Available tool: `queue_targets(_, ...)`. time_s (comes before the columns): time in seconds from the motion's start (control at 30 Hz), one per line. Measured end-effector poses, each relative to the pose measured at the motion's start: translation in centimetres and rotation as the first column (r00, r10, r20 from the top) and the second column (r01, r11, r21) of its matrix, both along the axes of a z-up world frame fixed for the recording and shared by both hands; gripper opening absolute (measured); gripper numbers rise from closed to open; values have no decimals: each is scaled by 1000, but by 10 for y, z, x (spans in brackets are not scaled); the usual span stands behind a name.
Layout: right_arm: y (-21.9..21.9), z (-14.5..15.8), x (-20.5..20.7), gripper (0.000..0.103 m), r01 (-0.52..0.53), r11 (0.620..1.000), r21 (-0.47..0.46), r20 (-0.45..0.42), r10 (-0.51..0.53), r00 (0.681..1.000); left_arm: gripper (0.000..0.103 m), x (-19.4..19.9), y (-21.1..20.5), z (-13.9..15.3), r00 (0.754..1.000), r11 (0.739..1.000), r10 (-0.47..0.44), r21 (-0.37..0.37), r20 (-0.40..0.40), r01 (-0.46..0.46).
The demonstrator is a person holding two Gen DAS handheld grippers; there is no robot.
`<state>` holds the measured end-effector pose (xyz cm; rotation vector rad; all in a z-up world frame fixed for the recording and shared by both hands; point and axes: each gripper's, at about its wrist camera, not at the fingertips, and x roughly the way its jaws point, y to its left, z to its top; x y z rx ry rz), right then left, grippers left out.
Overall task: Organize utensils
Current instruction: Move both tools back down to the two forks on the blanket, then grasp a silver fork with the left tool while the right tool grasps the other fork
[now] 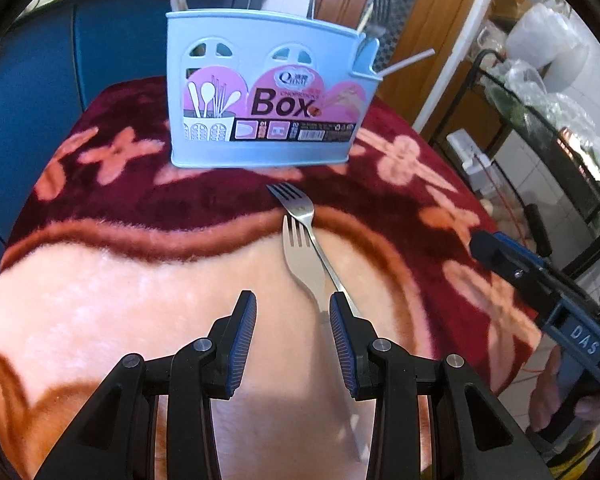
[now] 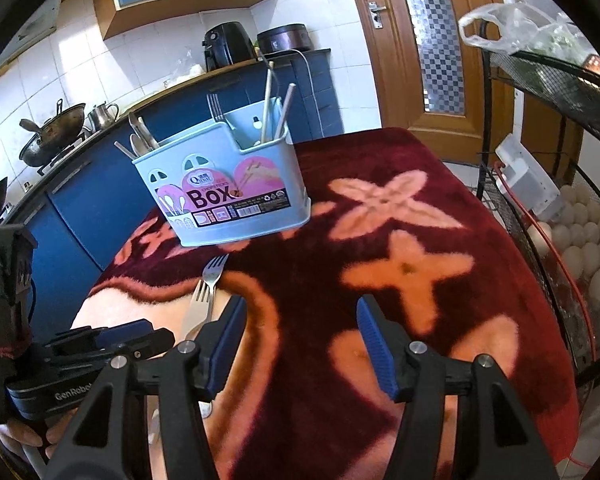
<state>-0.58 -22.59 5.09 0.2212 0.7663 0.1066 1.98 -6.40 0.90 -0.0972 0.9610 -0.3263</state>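
Observation:
Two steel forks lie crossed on the red and peach floral blanket [image 1: 140,288]. The wider fork [image 1: 302,264] is nearer, and the slimmer fork [image 1: 296,200] reaches toward the box. Their handles run back beside the right finger of my left gripper [image 1: 293,300], which stands open just above the blanket with nothing between its pads. Behind them stands a light blue utensil box [image 1: 264,92] holding chopsticks, spoons and a fork. In the right wrist view the forks [image 2: 204,296] lie left of my right gripper [image 2: 302,304], which is open and empty over the blanket. The box [image 2: 228,192] stands beyond.
A black wire rack [image 2: 540,208] with eggs [image 2: 580,240] and plastic bags stands close to the table's right edge. A blue kitchen counter with a wok [image 2: 52,136] runs behind on the left. A wooden door [image 2: 432,40] is at the back.

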Motion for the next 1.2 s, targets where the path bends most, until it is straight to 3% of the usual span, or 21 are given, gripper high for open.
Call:
queue_targets(0.57,-16,-3,-8,64,8,998,55,-1,-8,1000,39,8,-23,-15,1000,992,0,127,-18,2)
queue_targets(0.67,-17,-5,-8,65,14,998,61,-5,-14,1000,30,8,-23,-15,1000,990,4,138,-9,-2)
queue_targets(0.73,-17,-6,-7,65,13,998,64,-10,-12,1000,16,8,-19,-14,1000,992,10,129,-7,-9)
queue_targets(0.8,-15,-7,-6,65,9,998,63,-16,-8,1000,9,8,-15,-14,1000,993,19,120,-8,-18)
queue_targets(1.2,3,-9,-2,65,-25,998,49,-34,27,999,6,5,32,-5,985,981,169,93,46,-172)
